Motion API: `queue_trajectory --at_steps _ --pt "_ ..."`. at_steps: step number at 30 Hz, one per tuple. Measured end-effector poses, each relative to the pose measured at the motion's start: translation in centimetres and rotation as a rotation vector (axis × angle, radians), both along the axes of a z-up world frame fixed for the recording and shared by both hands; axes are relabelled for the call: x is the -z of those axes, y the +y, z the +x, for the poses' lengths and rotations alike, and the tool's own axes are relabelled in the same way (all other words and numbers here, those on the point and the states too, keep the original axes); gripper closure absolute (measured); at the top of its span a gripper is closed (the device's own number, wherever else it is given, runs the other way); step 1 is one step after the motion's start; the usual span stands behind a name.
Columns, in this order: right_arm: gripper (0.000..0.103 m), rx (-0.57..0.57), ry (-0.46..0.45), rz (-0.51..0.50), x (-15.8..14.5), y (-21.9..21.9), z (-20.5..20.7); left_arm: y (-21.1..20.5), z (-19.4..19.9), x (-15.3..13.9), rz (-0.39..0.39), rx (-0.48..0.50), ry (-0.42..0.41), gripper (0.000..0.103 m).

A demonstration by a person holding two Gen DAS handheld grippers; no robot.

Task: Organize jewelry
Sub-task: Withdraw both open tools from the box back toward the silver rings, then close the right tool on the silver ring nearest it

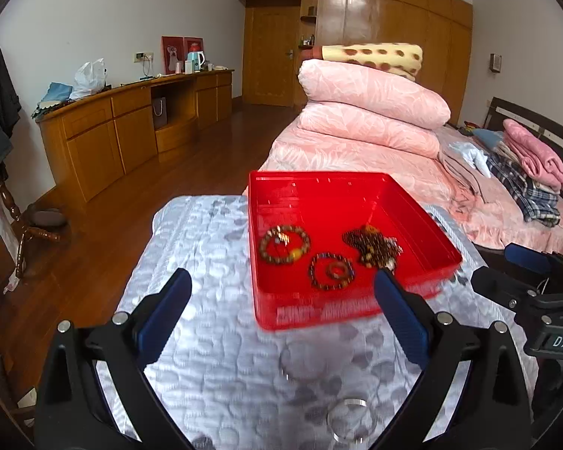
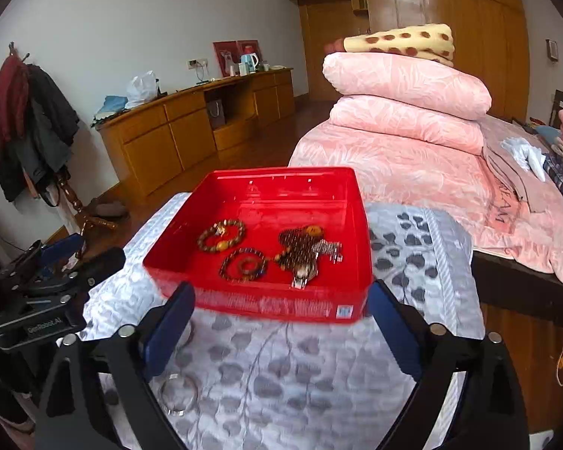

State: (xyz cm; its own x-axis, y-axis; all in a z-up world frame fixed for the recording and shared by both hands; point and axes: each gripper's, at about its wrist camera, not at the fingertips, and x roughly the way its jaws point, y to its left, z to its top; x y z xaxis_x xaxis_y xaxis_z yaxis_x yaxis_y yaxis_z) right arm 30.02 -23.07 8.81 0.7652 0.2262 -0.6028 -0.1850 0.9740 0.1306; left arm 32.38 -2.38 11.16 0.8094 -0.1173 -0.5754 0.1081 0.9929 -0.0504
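Nearest to me in the left wrist view, my left tool (image 1: 281,300) stands wide, its blue pads holding nothing. Low in that frame, between its arms, a clear bangle (image 1: 351,420) lies on the grey patterned cloth of the desk (image 1: 206,247), and a second, fainter ring (image 1: 300,362) sits just above it. My right tool (image 2: 281,309) is spread wide too and grips nothing; its frame's lower left shows the same clear bangle (image 2: 179,393) by the left pad.

Further out, mid-frame, I see the red tray (image 1: 319,311) resting on the cloth, slightly blurred. Inside it a brown bead bracelet (image 1: 284,245) lies at left, a dark bead bracelet (image 1: 332,270) with a smaller ring within it lies nearer me, and a tangled heap of beads (image 1: 373,245) lies at right; the three sit close together.

Beyond, at upper right, folded pink quilts (image 1: 371,108) are stacked on the bed (image 1: 356,157). At upper left stands a long wooden sideboard (image 1: 131,123).
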Motion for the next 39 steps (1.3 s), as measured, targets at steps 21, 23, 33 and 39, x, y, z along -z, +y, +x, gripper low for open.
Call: queue_trajectory --at_steps 21,23,33,39 --pt "0.01 -0.101 0.178 0.008 6.9 5.7 -4.9 6.3 -6.6 6.4 0.024 -0.106 0.116 0.007" --pt "0.011 -0.119 0.192 0.005 7.4 6.7 -5.0 7.1 -7.0 6.9 0.025 -0.12 0.13 0.007" --pt "0.011 -0.12 0.232 -0.05 9.0 9.6 -4.1 8.7 -7.8 8.5 0.042 -0.138 0.166 0.007" --pt "0.021 -0.112 0.25 -0.066 9.7 10.0 -3.5 9.2 -7.8 9.1 0.04 -0.14 0.181 0.007"
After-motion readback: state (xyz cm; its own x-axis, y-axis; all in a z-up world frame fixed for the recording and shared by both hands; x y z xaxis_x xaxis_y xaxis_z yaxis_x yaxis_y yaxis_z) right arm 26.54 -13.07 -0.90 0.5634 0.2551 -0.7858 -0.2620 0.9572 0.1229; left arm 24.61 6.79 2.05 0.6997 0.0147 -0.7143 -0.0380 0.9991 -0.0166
